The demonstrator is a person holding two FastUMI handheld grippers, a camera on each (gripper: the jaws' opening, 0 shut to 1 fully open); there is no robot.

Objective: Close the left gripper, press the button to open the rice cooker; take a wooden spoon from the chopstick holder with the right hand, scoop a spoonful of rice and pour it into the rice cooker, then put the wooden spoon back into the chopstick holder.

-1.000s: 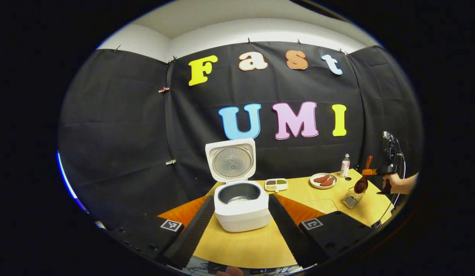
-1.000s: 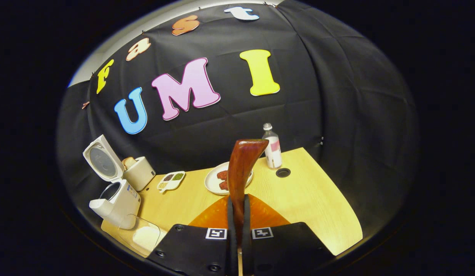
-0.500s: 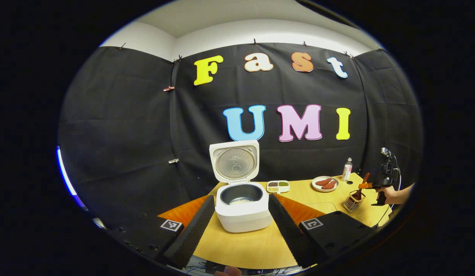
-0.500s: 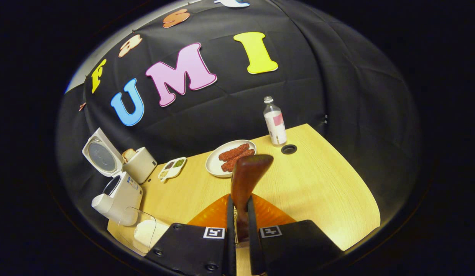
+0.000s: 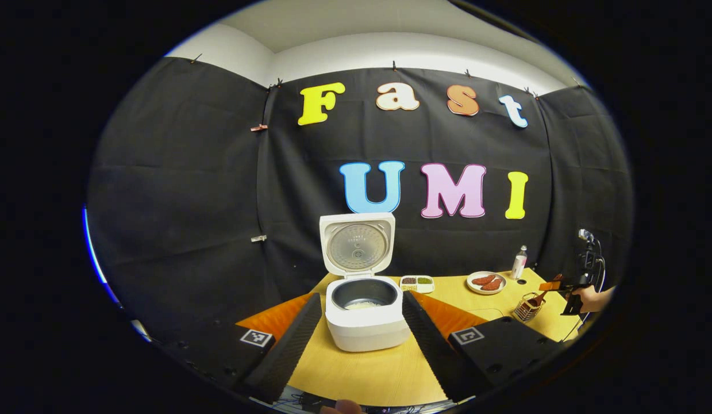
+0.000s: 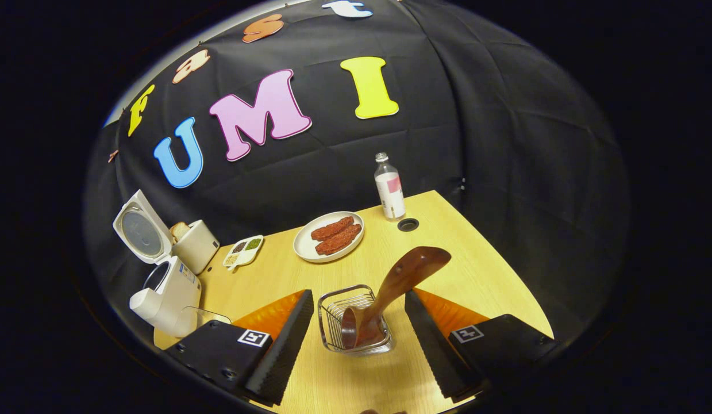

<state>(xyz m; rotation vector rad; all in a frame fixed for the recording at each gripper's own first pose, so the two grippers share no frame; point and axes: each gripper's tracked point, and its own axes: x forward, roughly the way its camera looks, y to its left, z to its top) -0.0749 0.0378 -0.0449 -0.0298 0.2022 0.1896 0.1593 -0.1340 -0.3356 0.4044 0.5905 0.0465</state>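
Right gripper jaws spread wide, clear of wooden spoon leaning bowl-down in wire chopstick holder on worktop. Left gripper jaws apart too, flanking open rice cooker. Farther back, plate and bottle.

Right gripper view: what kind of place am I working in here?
Probably a staged kitchen tabletop in a recording booth: an open rice cooker, a plate of sausages and a wire chopstick holder on a wooden table, black cloth behind.

Glossy wooden spoon, wire metal chopstick holder, smooth plastic rice cooker, wood-grain table
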